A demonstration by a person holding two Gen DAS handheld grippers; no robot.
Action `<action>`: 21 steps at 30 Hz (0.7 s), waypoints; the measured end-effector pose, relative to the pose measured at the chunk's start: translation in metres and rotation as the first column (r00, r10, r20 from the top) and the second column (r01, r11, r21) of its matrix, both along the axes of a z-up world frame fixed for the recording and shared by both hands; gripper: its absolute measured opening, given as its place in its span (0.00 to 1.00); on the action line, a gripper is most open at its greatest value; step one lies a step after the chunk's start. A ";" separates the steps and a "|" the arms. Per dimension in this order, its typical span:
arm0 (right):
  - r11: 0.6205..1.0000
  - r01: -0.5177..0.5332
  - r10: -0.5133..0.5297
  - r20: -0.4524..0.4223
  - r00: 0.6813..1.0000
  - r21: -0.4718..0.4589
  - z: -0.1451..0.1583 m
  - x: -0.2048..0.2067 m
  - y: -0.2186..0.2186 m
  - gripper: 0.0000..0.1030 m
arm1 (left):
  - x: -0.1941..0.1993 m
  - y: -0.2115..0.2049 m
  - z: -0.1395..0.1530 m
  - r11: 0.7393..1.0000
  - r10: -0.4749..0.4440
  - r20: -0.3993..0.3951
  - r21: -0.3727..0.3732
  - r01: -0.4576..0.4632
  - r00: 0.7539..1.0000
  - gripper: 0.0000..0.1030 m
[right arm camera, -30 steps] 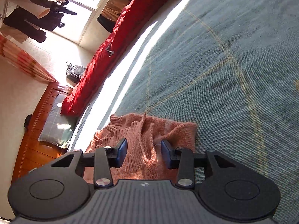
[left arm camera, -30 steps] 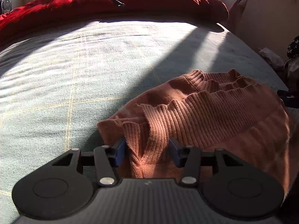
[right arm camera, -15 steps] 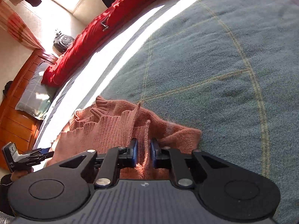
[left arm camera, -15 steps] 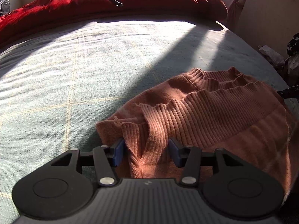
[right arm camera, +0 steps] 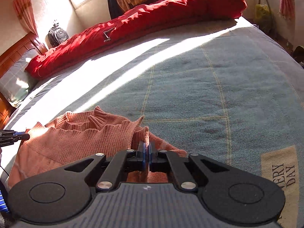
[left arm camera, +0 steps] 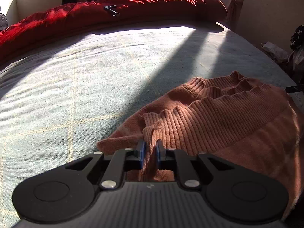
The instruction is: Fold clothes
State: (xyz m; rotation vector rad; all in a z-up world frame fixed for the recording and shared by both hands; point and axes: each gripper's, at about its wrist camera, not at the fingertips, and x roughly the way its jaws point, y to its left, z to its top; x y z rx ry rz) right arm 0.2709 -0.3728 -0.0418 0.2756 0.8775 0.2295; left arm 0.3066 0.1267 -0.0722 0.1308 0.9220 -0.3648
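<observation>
Salmon-pink ribbed knit, a sweater [left arm camera: 218, 125], bunched on the near part of a grey-blue bedspread [left arm camera: 79, 79] crossed by thin yellow lines. Lies crumpled rather than flat, ribbed hem and cuffs ruffled up along the far edge; long axis roughly across the left wrist view, from the near centre out to the right edge. In the right wrist view, spread from the centre toward the left edge [right arm camera: 76, 138].

Left gripper [left arm camera: 150, 153]: jaws narrow, just been closing, blue pads pressed on a raised fold of the ribbed edge, cloth pinched upright between them. Right gripper [right arm camera: 146, 154]: jaws nearly together, clamped on a thin ridge of the knit at the sweater's right end, fabric pulled up into a peak just beyond the tips. Tip of the left gripper also visible at the left edge of the right wrist view, touching the opposite end of the garment.

Beyond the sweater, bare bedspread in a broad band of sunlight. Along the far side of the bed, a long red quilt [left arm camera: 117, 9] rolled up, a small metal piece lying on it. At the far left in the right wrist view, a wooden headboard [right arm camera: 17, 51] and a grey checked pillow [right arm camera: 15, 83]. Beige label with printed letters [right arm camera: 281, 172] on the bedspread near the right gripper.
</observation>
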 end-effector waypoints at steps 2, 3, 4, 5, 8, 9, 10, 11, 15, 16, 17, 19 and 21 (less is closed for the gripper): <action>1.000 0.030 -0.031 -0.028 0.999 -0.007 -0.016 0.001 -0.005 0.06 | -0.003 0.006 0.000 0.999 0.029 0.001 -0.041 -0.029 1.000 0.18; 0.999 0.050 -0.050 -0.031 0.998 0.017 -0.019 0.000 -0.009 0.06 | -0.005 0.008 0.004 0.999 0.032 0.005 -0.039 -0.032 0.999 0.19; 0.997 0.070 -0.069 -0.034 0.997 0.042 -0.021 -0.002 -0.013 0.07 | -0.011 0.008 0.011 0.999 0.037 0.030 -0.011 -0.037 0.999 0.19; 0.996 0.082 -0.081 -0.027 0.996 0.046 -0.020 -0.004 -0.015 0.10 | -0.016 0.008 0.018 0.999 0.040 0.053 0.017 -0.041 0.998 0.20; 0.998 0.063 -0.062 0.052 0.997 -0.017 0.008 -0.017 -0.008 0.21 | -0.030 0.004 0.038 0.999 0.002 0.119 0.050 -0.008 0.993 0.21; 0.999 0.042 -0.040 0.073 0.997 -0.024 0.016 -0.020 -0.004 0.24 | -0.033 0.000 0.041 1.000 -0.022 0.131 0.024 0.019 0.991 0.23; 1.000 0.014 -0.012 0.087 0.996 -0.027 0.020 -0.021 0.002 0.28 | -0.035 -0.005 0.043 0.999 -0.045 0.142 -0.001 0.046 0.989 0.26; 0.999 -0.015 0.018 0.097 0.995 -0.035 0.023 -0.022 0.010 0.33 | -0.035 -0.010 0.041 0.997 -0.066 0.138 -0.024 0.070 0.988 0.26; 0.992 -0.096 0.101 0.053 0.994 -0.077 0.004 -0.016 0.040 0.38 | -0.027 -0.029 0.007 0.996 -0.089 0.064 -0.008 0.090 0.994 0.28; 0.990 -0.106 0.110 0.033 0.993 -0.091 -0.004 -0.015 0.046 0.39 | -0.026 -0.026 0.002 0.997 -0.071 0.050 -0.011 0.072 0.996 0.32; 0.989 -0.107 0.109 0.019 0.994 -0.105 -0.011 -0.015 0.049 0.39 | -0.027 -0.019 0.002 0.998 -0.043 0.040 -0.051 0.045 0.998 0.32; 0.991 -0.088 0.091 0.027 0.995 -0.098 -0.011 -0.022 0.047 0.40 | -0.032 -0.009 0.010 0.997 -0.012 0.050 -0.077 0.016 0.999 0.30; 0.994 -0.067 0.071 0.047 0.996 -0.081 -0.006 -0.030 0.041 0.41 | -0.036 -0.002 0.019 0.998 0.000 0.087 -0.062 0.005 0.996 0.30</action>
